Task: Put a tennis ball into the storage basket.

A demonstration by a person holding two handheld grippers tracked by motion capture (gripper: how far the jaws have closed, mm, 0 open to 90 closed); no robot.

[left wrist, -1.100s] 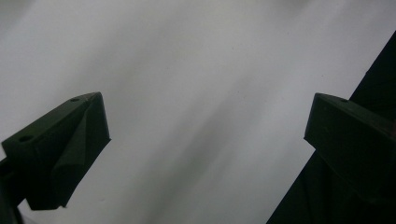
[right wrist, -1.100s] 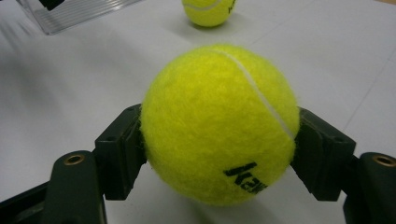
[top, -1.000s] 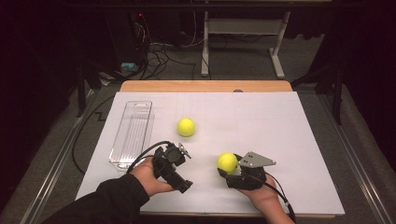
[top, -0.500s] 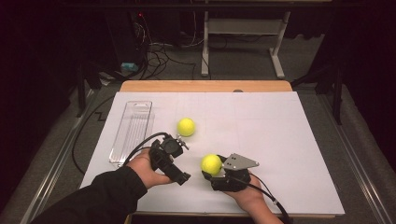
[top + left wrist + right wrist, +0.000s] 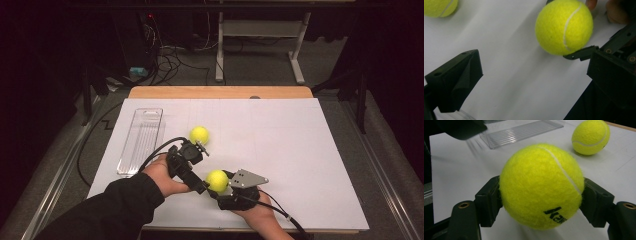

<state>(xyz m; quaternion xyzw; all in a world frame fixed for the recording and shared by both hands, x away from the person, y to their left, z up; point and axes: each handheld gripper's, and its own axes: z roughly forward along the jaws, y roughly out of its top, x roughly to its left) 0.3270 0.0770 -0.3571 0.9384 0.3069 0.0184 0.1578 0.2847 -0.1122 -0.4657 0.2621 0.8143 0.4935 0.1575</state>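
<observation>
1. Right gripper (image 5: 216,184) clamps a tennis ball (image 5: 217,180) near the table's front edge.
2. Left gripper (image 5: 192,167), jaws spread wide, sits just left of it.
3. Second tennis ball (image 5: 199,135) lies farther back, beside the clear tray (image 5: 141,141).

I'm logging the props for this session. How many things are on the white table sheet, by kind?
Yellow tennis balls: 2, one clamped in the right gripper as held ball, one loose ball on the sheet.
Clear plastic tray: 1.
Total: 3.
</observation>
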